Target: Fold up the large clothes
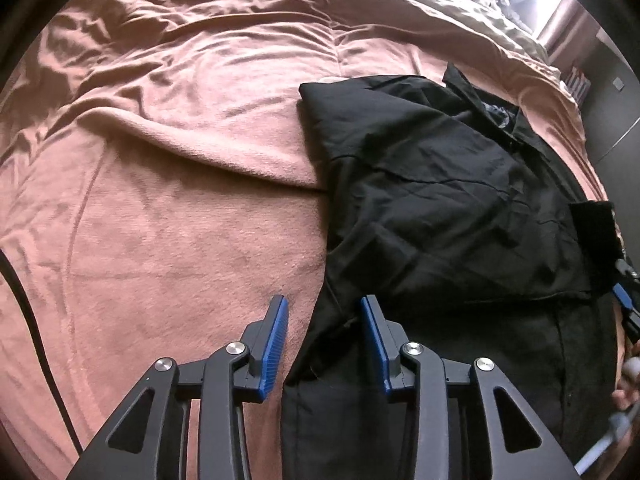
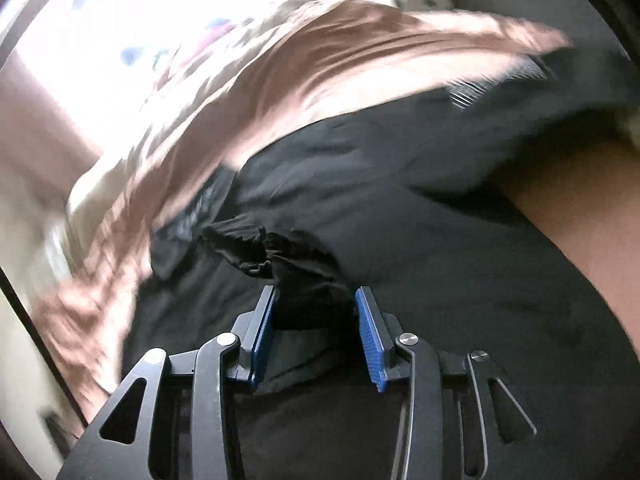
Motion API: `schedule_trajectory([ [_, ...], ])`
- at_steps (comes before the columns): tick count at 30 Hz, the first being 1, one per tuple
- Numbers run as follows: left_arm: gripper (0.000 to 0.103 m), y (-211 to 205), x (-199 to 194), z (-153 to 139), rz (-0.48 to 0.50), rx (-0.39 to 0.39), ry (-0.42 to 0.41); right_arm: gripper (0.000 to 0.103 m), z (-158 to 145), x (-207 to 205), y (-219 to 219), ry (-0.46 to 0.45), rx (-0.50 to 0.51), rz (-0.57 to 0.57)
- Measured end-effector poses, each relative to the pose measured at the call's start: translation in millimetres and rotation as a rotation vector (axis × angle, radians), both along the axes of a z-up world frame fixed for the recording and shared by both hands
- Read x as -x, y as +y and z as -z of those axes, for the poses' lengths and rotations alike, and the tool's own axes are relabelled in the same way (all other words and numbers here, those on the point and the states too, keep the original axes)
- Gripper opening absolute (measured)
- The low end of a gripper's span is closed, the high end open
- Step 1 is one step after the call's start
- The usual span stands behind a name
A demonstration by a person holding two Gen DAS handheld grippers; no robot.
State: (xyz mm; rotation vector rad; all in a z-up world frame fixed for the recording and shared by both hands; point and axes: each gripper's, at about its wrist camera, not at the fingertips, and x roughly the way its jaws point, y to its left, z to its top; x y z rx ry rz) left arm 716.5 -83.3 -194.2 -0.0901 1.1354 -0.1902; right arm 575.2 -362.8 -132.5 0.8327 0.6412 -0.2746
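Your black garment (image 1: 432, 184) lies partly folded on the pink blanket (image 1: 160, 160) covering the bed. Your left tongs (image 1: 324, 320) straddle its near edge, jaws apart, pads not pressing. Your right tongs (image 2: 316, 312) clamp a bunched fold of it.

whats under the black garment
The black garment lies on a pink blanket, which shows all around it. Anything else beneath it is covered by the cloth.
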Motion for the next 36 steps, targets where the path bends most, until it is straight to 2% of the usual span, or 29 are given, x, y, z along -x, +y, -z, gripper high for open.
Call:
schedule_trajectory([
  [3,0.040,-2,2,-9,-0.015,-0.022,-0.008,0.037,15,20,-27,-0.059,-0.164,0.057],
  [4,0.040,-2,3,-13,-0.020,-0.027,-0.018,0.037,19,25,-33,-0.067,-0.196,0.065],
  [7,0.040,-5,6,-26,-0.014,-0.014,-0.050,0.048,31,37,-44,-0.081,-0.257,0.088],
  [11,0.040,-17,0,-33,0.002,-0.016,-0.073,0.048,51,37,-42,-0.109,-0.386,0.059],
  [13,0.040,-25,-4,-33,0.019,-0.032,-0.079,0.045,59,26,-37,-0.093,-0.388,0.029],
  [14,0.040,-29,-6,-32,0.030,-0.041,-0.081,0.025,62,20,-37,-0.085,-0.366,0.025],
  [15,0.040,-32,-8,-30,0.040,-0.048,-0.081,0.014,64,15,-37,-0.073,-0.352,0.018],
  [18,0.040,-40,-16,-22,0.063,-0.074,-0.078,0.009,70,4,-45,-0.079,-0.341,0.028],
  [24,0.040,-55,-32,6,0.074,-0.173,-0.034,0.009,67,7,-39,-0.080,-0.314,0.025],
  [27,0.041,-61,-33,5,0.083,-0.214,-0.038,0.010,65,8,-38,-0.098,-0.320,0.010],
  [29,0.041,-60,-31,0,0.081,-0.205,-0.023,0.010,69,13,-40,-0.117,-0.351,0.013],
  [31,0.041,-59,-27,-7,0.081,-0.171,-0.022,0.018,69,16,-42,-0.142,-0.377,0.010],
  [32,0.041,-59,-23,-12,0.085,-0.149,-0.026,0.034,68,19,-42,-0.162,-0.390,0.007],
  [33,0.041,-60,-19,-17,0.086,-0.135,-0.030,0.056,65,22,-43,-0.184,-0.396,0.008],
  [34,0.041,-62,-17,-22,0.085,-0.130,-0.032,0.063,61,28,-44,-0.203,-0.393,0.016],
  [36,0.041,-65,-8,-31,0.082,-0.108,-0.045,0.065,56,35,-47,-0.213,-0.381,0.025],
])
